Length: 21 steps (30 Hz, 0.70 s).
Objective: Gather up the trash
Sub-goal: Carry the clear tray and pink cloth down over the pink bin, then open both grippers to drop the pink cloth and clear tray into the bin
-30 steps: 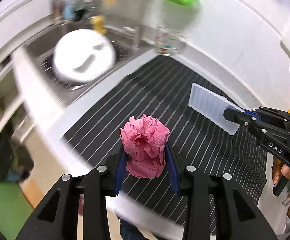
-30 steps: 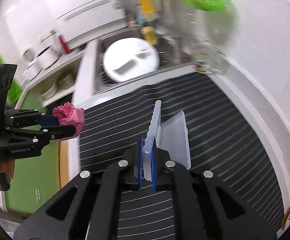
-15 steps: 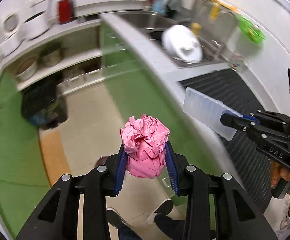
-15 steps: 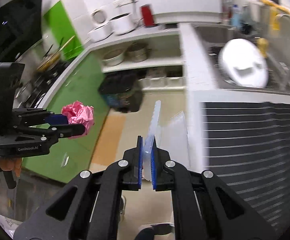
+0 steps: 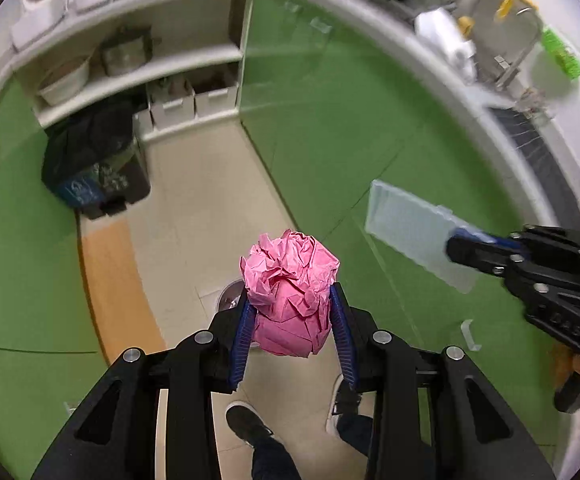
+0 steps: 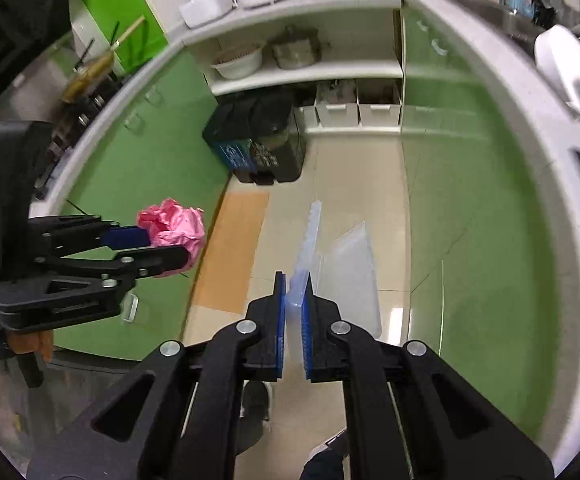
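Trash in both tongs — left gripper (image 5: 291,312) squeezes the pink wad (image 5: 290,292), right gripper (image 6: 293,312) pinches the clear lid (image 6: 309,252). I'd carry both over the bin (image 6: 258,144) — then let go.

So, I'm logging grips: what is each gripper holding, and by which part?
Left gripper: crumpled pink paper ball, squeezed at its lower sides. Right gripper: clear plastic box, pinched at its open lid's edge.

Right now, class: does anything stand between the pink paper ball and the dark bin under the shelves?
Nothing visible does. The pink paper ball sits in the left gripper over bare floor, which runs clear to the dark bin.
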Motion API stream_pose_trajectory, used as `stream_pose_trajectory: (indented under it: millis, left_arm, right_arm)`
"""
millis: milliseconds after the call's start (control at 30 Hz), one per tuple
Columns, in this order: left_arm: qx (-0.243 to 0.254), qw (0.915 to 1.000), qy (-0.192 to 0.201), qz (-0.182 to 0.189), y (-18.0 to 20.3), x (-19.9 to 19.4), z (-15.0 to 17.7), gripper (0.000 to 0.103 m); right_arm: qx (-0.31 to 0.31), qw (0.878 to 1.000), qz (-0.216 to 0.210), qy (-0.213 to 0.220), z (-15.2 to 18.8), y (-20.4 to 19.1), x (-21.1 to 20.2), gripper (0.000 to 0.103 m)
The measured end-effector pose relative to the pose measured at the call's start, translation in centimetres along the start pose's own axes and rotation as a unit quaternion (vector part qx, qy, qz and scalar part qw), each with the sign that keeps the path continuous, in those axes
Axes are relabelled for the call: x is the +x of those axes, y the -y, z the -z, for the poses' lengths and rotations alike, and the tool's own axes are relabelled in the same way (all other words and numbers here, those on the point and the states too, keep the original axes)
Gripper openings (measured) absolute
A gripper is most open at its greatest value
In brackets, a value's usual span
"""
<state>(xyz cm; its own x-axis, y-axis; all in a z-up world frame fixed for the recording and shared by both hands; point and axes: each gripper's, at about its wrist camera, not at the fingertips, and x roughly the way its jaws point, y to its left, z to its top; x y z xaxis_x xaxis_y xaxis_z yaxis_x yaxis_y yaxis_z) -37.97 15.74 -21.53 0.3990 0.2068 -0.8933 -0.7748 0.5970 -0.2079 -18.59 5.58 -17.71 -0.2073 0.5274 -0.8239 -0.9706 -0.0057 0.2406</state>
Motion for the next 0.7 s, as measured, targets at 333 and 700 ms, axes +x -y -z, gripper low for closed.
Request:
stream_pose_trajectory:
  millis: [333, 700]
  left_arm:
    - [-0.035, 0.9990, -0.025, 0.013, -5.9, 21.3, 5.6, 0.037]
    - [-0.069, 0.9974, -0.019, -0.007, -9.0, 27.9, 8.5, 0.096]
  right_arm:
    - [-0.021, 1.000, 0.002, -0.020, 6.0, 5.3, 17.2, 0.006]
    - [-0.031, 0.998, -0.012, -0.045, 9.3, 6.7, 26.8, 0.006]
